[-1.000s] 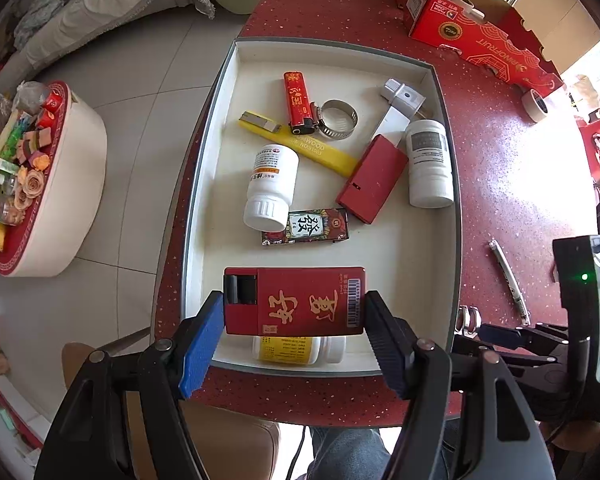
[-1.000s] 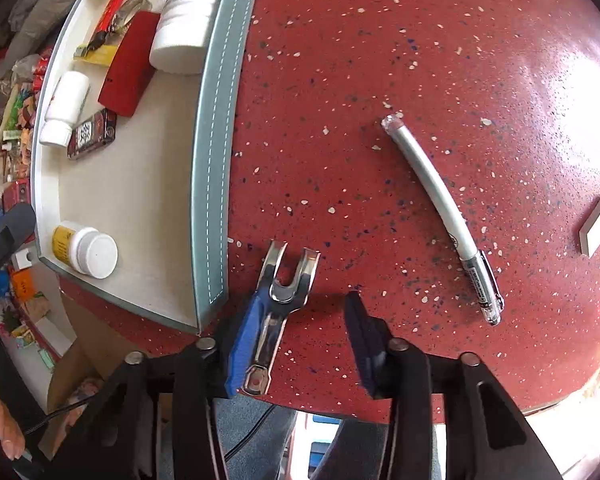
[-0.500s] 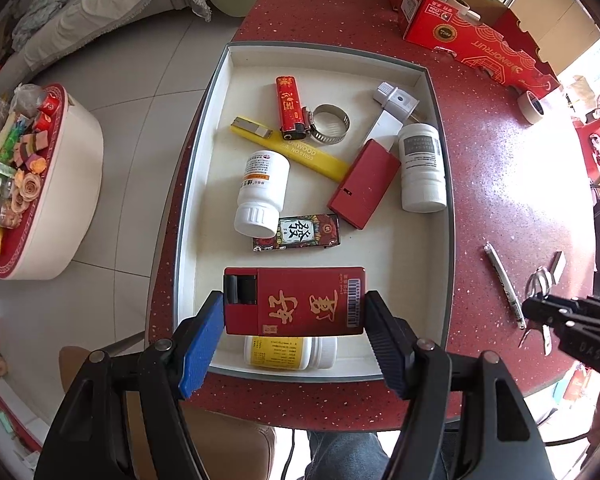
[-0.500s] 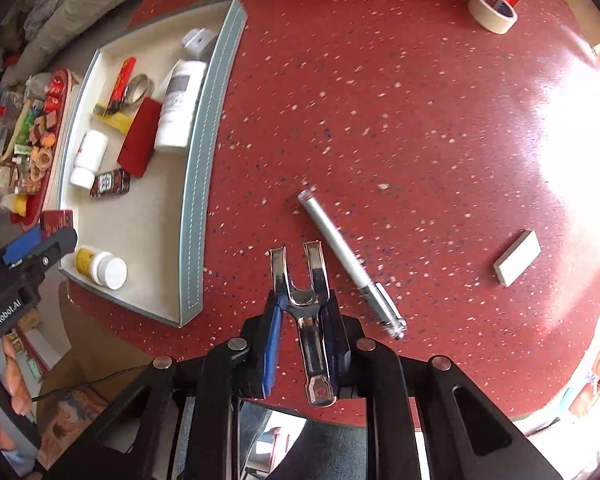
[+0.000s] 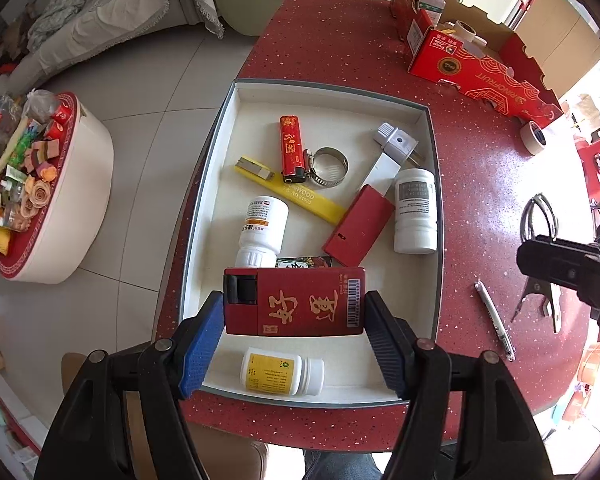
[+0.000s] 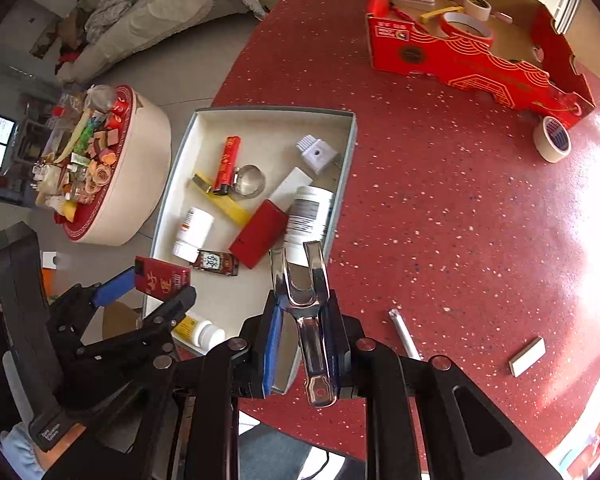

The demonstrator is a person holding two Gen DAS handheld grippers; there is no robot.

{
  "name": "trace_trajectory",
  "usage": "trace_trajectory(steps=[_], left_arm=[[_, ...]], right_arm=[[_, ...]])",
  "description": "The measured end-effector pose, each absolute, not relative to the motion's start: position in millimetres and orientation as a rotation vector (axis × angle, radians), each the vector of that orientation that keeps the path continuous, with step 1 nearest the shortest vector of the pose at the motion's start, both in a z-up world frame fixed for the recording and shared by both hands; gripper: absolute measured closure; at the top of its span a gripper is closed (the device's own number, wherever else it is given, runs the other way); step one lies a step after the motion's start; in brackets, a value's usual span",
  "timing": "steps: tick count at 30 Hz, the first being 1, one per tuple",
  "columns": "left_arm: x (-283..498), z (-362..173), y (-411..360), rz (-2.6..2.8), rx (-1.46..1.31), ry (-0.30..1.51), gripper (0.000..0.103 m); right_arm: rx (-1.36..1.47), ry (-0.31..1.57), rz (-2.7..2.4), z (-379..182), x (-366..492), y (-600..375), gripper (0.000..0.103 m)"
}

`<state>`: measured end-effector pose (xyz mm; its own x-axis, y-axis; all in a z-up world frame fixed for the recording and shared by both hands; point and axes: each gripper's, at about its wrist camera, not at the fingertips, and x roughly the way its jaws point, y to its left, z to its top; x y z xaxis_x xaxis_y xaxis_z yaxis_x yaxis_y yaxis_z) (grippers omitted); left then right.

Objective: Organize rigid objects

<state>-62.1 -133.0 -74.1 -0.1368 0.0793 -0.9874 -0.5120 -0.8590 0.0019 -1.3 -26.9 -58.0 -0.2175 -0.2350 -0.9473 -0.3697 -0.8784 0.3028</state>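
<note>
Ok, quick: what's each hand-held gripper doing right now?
Left hand-held gripper: closed on the red box, above the tray.
Right hand-held gripper: closed on the metal clip, off the table.

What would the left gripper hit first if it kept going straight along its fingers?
Probably the tray floor. The left gripper, clamped on the red box, points straight down over the tray's near end, beside the yellow-labelled bottle. Depth is unclear, so the box might clip that bottle.
</note>
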Motion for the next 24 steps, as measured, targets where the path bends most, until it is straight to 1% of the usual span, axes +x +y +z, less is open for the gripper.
trace_trajectory(steps=[3,7,13,15,16,17,18,19,20,21,22,23,24], left_arm=[[-61.9,-76.1,-140.7,2.062,-1.763,0.479,0.031],[-59.2,-87.7,-145.6,2.05,-1.801,0.491,0.031],[-54.1,-104.9,-139.7,2.012,-1.825,0.529,0.03],[-54.5,-108.0,-137.9,2.007,-1.825,0.533,0.03],[-55.1,-108.9,-137.3,2.008,-1.826,0.535,0.03],[-56.1,-109.3,-136.9,2.01,-1.827,0.535,0.03],[-57.0,-109.8,-136.9,2.012,-1.827,0.535,0.03],[-58.1,-109.9,-136.8,2.018,-1.826,0.537,0.03],[-59.2,-109.7,-136.8,2.026,-1.825,0.539,0.03],[-60.6,-109.7,-137.1,2.028,-1.828,0.538,0.03],[-61.9,-109.3,-137.6,2.031,-1.829,0.532,0.029],[-63.1,-108.6,-137.9,2.037,-1.829,0.527,0.025],[-64.6,-108.0,-138.1,2.043,-1.83,0.524,0.024]], right_arm=[[-1.921,0.768,2.291,-57.0,-10.5,-39.9,0.082],[-1.928,0.75,2.261,-63.1,-4.1,-32.3,0.082],[-1.83,0.773,2.077,-69.7,36.7,40.3,0.082],[-1.723,0.715,1.98,-62.9,56.8,80.4,0.082],[-1.628,0.643,1.906,-54.8,68.9,103.7,0.082],[-1.512,0.532,1.813,-44.2,81.5,127.3,0.082],[-1.396,0.442,1.737,-33.8,93.6,146.7,0.08],[-1.298,0.405,1.698,-26.6,104.6,161.8,0.051],[-1.277,0.398,1.661,-26.9,110.8,171.4,0.022],[-1.318,0.409,1.653,-32.4,112.5,174.5,0.002],[-1.388,0.437,1.686,-40.4,110.8,170.3,0.002],[-1.486,0.463,1.737,-53.3,106.2,159.2,0.002],[-1.589,0.459,1.78,-68.1,100.3,142.5,0.002]])
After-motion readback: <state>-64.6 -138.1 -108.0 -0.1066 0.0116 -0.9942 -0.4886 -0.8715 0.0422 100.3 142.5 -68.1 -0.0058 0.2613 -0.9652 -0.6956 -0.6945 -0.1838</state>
